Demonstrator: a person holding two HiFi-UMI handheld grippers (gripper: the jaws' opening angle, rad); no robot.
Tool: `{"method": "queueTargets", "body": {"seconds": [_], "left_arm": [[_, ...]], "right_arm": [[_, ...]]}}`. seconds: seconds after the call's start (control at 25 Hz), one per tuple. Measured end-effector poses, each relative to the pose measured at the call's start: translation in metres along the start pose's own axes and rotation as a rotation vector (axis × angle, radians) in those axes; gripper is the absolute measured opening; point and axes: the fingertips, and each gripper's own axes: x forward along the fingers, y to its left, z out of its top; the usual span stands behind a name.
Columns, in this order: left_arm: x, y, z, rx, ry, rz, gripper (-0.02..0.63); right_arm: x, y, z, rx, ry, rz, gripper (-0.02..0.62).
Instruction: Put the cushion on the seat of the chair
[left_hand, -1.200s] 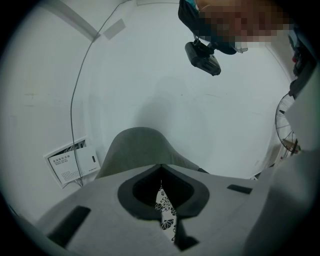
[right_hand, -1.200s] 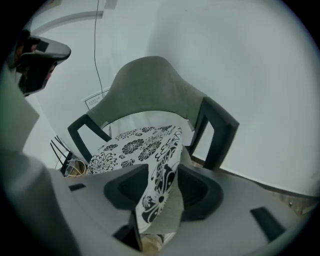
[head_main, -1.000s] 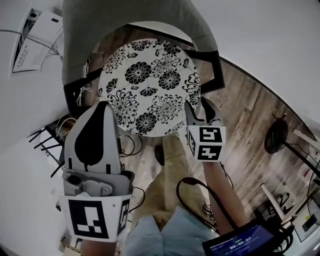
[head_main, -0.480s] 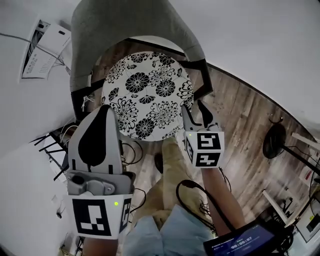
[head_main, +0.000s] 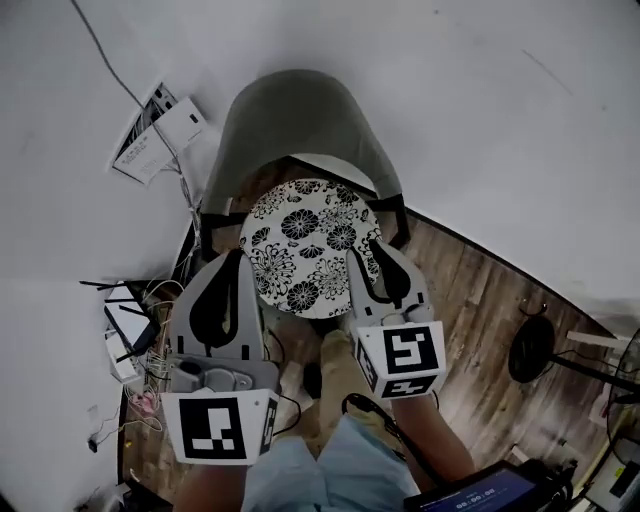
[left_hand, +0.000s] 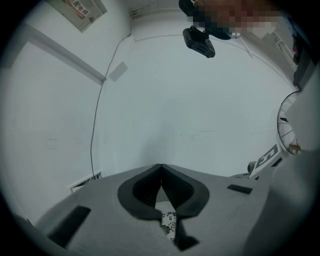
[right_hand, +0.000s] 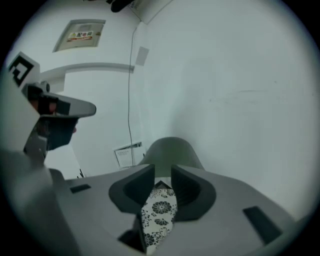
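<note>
The round black-and-white flowered cushion (head_main: 310, 245) lies flat on the seat of the grey shell chair (head_main: 300, 120). Both grippers hang above its near edge, apart from it. My left gripper (head_main: 235, 258) is shut, its tips meeting (left_hand: 161, 166) with nothing between them; a sliver of the cushion (left_hand: 169, 222) shows below. My right gripper (head_main: 372, 255) has its jaws closing with a narrow gap (right_hand: 162, 175) still between them and nothing in it. Through that gap the cushion (right_hand: 157, 215) and the chair back (right_hand: 172, 150) show further off.
White walls stand behind and to the left of the chair. A white box with papers (head_main: 155, 135) leans at the left, above a tangle of cables and devices (head_main: 130, 335). A fan base (head_main: 530, 350) stands on the wooden floor at the right; a tablet (head_main: 480, 490) sits at the bottom.
Both grippers have risen away from the cushion, which stays on the seat. The right gripper's jaws have narrowed. The whole view has pulled back from the chair.
</note>
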Motion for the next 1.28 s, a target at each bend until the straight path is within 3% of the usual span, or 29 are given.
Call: {"method": "queueTargets", "body": {"seconds": [0.16, 0.48, 0.72, 1.28], "left_arm": [[-0.042, 0.008, 0.036, 0.010, -0.064, 0.042, 0.009], [-0.117, 0.016, 0.090, 0.003, -0.164, 0.102, 0.009], [-0.155, 0.019, 0.105, 0.031, -0.188, 0.112, 0.009], [-0.175, 0.010, 0.120, 0.050, -0.241, 0.087, 0.009]], "right_arm": [[-0.042, 0.046, 0.059, -0.060, -0.100, 0.067, 0.040], [-0.105, 0.112, 0.128, -0.183, -0.257, 0.126, 0.006], [-0.137, 0.137, 0.144, -0.217, -0.299, 0.124, 0.005], [-0.165, 0.155, 0.159, -0.249, -0.336, 0.124, 0.004]]}}
